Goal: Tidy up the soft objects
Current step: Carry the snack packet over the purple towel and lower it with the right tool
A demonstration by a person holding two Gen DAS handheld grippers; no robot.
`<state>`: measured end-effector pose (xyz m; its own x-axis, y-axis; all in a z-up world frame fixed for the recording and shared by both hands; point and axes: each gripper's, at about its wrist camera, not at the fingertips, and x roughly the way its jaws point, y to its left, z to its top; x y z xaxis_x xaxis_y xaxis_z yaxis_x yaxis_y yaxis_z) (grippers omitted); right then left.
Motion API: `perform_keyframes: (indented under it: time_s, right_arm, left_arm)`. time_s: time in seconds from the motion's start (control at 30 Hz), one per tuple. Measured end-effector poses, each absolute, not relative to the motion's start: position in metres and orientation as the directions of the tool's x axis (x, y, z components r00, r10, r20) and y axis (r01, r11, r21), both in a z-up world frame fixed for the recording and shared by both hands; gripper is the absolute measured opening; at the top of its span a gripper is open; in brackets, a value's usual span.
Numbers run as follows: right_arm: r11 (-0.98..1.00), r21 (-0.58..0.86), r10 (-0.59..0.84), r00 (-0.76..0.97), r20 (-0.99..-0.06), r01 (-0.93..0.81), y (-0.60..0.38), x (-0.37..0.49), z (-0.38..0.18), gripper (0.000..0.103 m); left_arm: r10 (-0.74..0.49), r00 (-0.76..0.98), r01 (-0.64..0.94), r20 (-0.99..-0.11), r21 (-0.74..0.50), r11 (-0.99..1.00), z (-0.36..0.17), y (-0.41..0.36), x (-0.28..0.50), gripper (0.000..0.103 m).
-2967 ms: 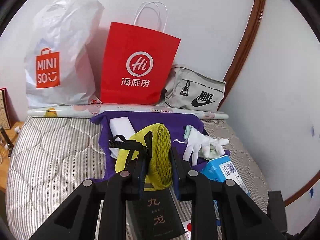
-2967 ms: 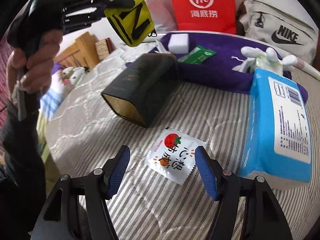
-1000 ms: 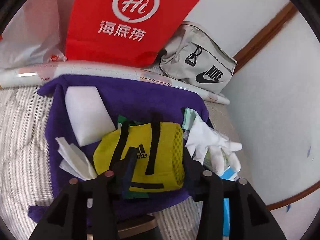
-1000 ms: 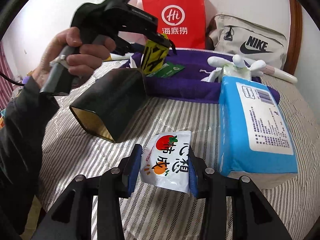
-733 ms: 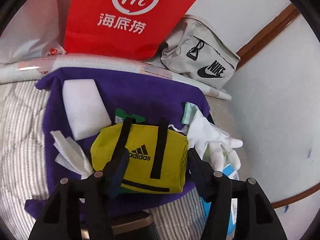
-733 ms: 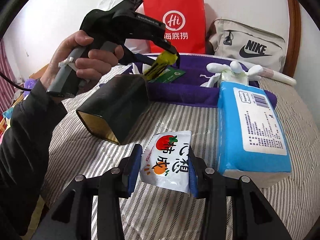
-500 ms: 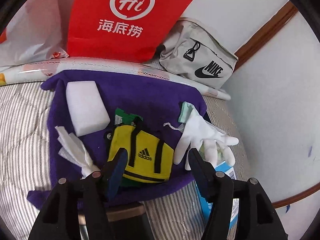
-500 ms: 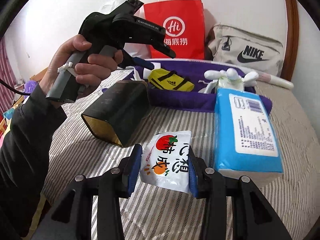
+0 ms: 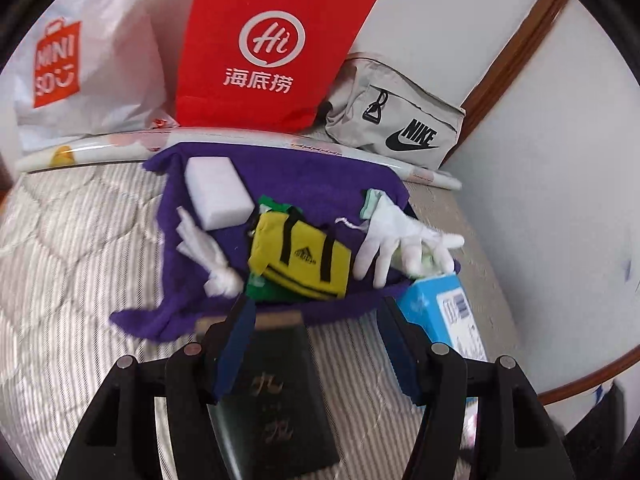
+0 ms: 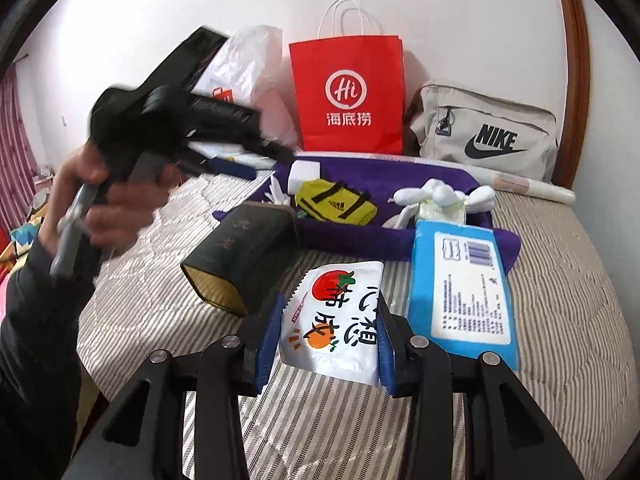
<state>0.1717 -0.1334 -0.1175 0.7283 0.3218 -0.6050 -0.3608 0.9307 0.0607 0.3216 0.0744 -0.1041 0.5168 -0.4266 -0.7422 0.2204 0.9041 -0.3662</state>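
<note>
Yellow bag released onto purple cloth; left gripper spread, empty. Right gripper pinches snack packet.

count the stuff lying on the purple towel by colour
white: 3 — sponge, tissue, glove
yellow: 1 — bag
green: 1 — packet, under the bag
total: 5 on the towel
</note>
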Motion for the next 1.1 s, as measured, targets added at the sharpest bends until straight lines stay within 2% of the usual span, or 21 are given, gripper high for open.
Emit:
perform_keyframes:
  time_s: [0.47,1.1]
  right_arm:
    - [0.944,-0.010,0.272,0.792,-0.547,-0.331,-0.151,0.182,-0.084,0.042]
    - [0.946,-0.042,0.251,0.809,-0.531,-0.321,-0.178,0.276,-0.071,0.042]
  left_arm:
    - [-0.327,0.585,0.136,-0.742,-0.307,0.942,-0.104,0.097,0.246,0.061]
    - [-0.291,0.608,-0.004,-0.739,-0.369,0.930,-0.140,0.110,0.212,0.061]
